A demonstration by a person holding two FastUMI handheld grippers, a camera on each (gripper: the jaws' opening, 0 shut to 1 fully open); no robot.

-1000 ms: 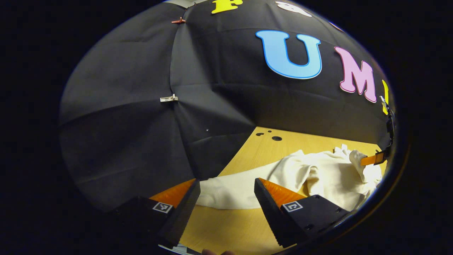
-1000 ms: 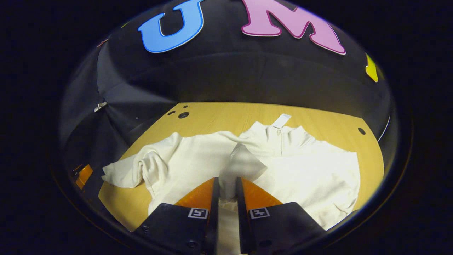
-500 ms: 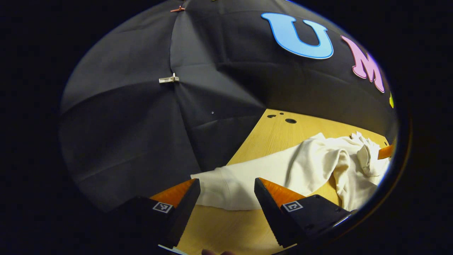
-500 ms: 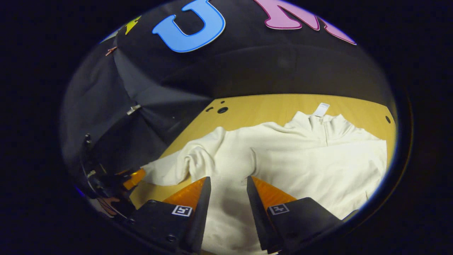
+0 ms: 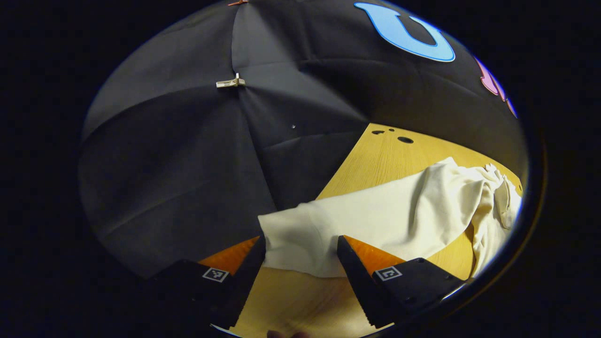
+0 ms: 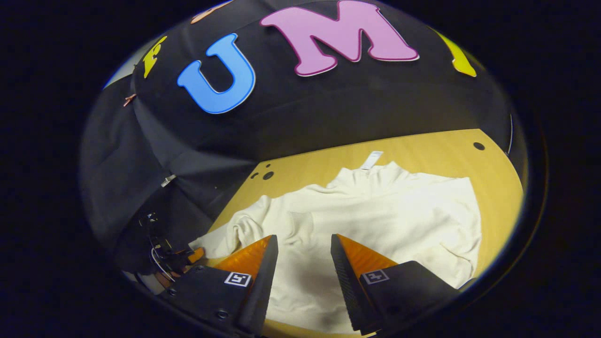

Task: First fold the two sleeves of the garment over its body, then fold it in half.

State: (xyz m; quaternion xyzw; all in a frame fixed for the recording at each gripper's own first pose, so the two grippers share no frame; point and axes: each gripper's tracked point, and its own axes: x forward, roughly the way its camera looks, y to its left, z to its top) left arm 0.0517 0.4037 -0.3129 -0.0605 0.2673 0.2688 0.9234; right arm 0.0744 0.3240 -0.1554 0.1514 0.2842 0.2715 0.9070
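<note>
the left gripper [image 5: 300, 256] hangs low over the near edge of the worktop [image 5: 371, 159], fingers spread wide around nothing, with the garment's [image 5: 375, 220] outstretched sleeve [image 5: 300, 234] just beyond their tips. the right gripper [image 6: 303, 256] hovers above the garment's body, fingers likewise wide and empty. the right gripper view adds the collar [image 6: 371, 171] with its tag [image 6: 372, 159] at the garment's far edge, and the other gripper [image 6: 188, 256] off beside the sleeve's cuff.

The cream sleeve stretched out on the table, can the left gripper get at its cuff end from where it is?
Probably yes. The left gripper is open, and the sleeve ends between its fingers with nothing over it. Bare table lies around it.
</note>
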